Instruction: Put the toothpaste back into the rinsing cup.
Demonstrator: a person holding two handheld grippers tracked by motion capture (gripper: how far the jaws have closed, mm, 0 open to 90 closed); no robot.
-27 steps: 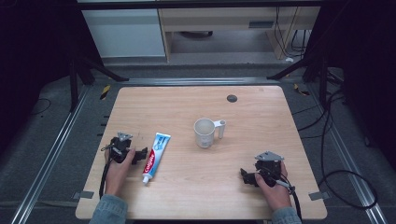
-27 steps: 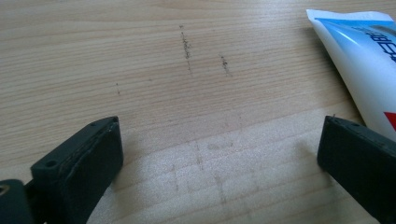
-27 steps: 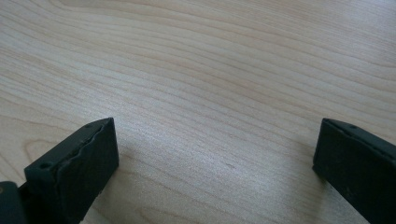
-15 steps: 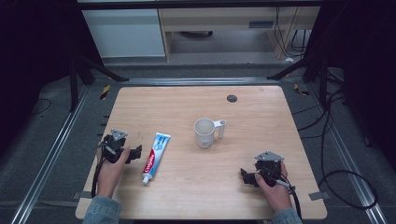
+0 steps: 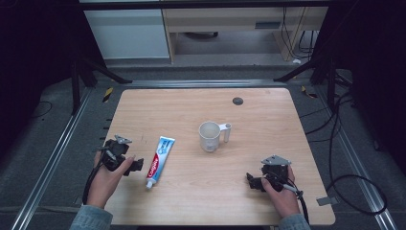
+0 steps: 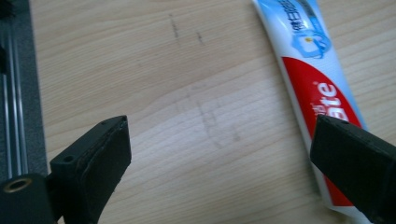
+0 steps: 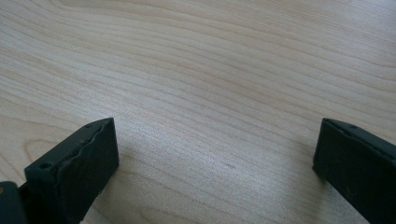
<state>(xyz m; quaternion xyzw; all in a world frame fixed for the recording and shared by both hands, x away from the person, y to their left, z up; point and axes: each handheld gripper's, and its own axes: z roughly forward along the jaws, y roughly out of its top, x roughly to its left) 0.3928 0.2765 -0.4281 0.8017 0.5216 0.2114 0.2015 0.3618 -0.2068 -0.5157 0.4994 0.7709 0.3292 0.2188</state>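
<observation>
Wooden table [image 5: 268, 120], with toothpaste [image 5: 160, 154] lying flat just beside the left gripper [image 5: 130, 164], on the side toward the table's middle. Seen in the left gripper view: fingers [image 6: 95, 161] spread wide, nothing between them but bare wood, tube [image 6: 314, 88] running under the far finger rather than centred in the gap. Right gripper [image 5: 252, 179] resting low near the table's near edge, well apart from the tube, fingers [image 7: 77, 163] likewise wide open and holding nothing. Mug [image 5: 210, 135] upright between the two grippers and beyond them, handle turned toward the right side.

Step in hand, by judgement: approach to the tube with the left gripper, before any grasp. Next move calls for shifting the left gripper sideways toward the tube until its body sits midway between the fingers, lowering close to the wood, then closing across the narrow width. Likely risk: one finger landing on top of the tube and pushing it away instead of straddling it.
</observation>
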